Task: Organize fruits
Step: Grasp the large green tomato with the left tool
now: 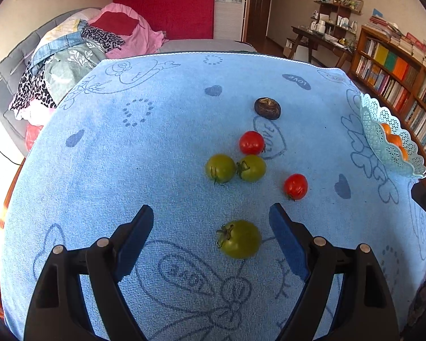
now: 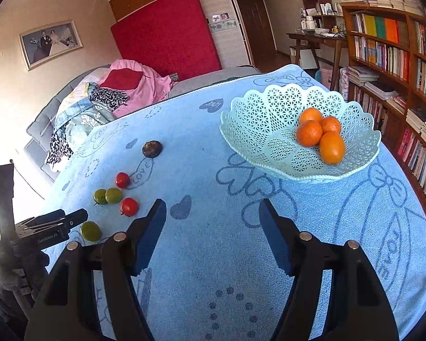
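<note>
On the table (image 1: pixel 127 170), a green tomato (image 1: pixel 239 238) lies between the left tool's (image 1: pixel 210 216) spread fingers, untouched, while the right tool (image 2: pixel 213 210) gapes empty near the basket (image 2: pixel 258 130) of oranges (image 2: pixel 321 133).

Three green tomatoes (image 1: pixel 239 238), two red tomatoes (image 1: pixel 251 142), four oranges (image 2: pixel 309 133)

Black plastic left gripper (image 1: pixel 210 213) and right gripper (image 2: pixel 213 209), blue ribbed finger pads (image 2: pixel 152 237), silver round screws (image 2: pixel 305 236) at 6 o'clock.
</note>
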The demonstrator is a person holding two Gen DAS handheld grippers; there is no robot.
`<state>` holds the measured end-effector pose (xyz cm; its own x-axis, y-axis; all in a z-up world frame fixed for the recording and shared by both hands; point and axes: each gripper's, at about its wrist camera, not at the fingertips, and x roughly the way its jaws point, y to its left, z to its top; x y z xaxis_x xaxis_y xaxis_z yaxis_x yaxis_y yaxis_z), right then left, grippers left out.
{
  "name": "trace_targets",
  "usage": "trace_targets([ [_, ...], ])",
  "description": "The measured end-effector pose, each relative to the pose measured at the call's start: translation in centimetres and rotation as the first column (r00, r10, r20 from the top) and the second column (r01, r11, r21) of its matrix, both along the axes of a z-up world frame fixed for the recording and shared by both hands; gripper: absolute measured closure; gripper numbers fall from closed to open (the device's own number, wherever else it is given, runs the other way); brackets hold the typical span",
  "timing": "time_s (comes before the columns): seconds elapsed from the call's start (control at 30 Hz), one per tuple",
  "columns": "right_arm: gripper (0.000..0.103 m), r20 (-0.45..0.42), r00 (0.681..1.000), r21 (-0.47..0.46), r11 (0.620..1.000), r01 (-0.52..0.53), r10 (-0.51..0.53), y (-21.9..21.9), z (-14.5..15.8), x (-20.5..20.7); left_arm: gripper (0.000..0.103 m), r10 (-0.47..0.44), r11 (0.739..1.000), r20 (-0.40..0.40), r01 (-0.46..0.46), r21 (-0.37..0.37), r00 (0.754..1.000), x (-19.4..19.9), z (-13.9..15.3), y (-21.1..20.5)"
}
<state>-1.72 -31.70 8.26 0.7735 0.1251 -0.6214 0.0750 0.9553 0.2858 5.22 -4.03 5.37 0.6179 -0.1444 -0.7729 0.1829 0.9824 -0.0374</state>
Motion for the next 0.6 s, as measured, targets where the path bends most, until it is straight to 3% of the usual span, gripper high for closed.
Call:
trace_targets([
  [0.1, 0.034, -0.014, 1.000, 0.000, 1.000, -0.003, 0.003, 0.4, -0.4, 0.0, 0.020, -0.013, 1.000, -0.015, 0.013, -0.007, 1.000, -0.1, -0.6, -0.1],
  [0.6, 0.034, -0.059, 0.998, 0.004, 1.000, -0.008, 0.008, 2.0, -1.5, 0.3, 0.045, -0.076, 0.997, -0.050, 0.075, -0.031, 0.996, -0.3, -2.8, -0.8],
])
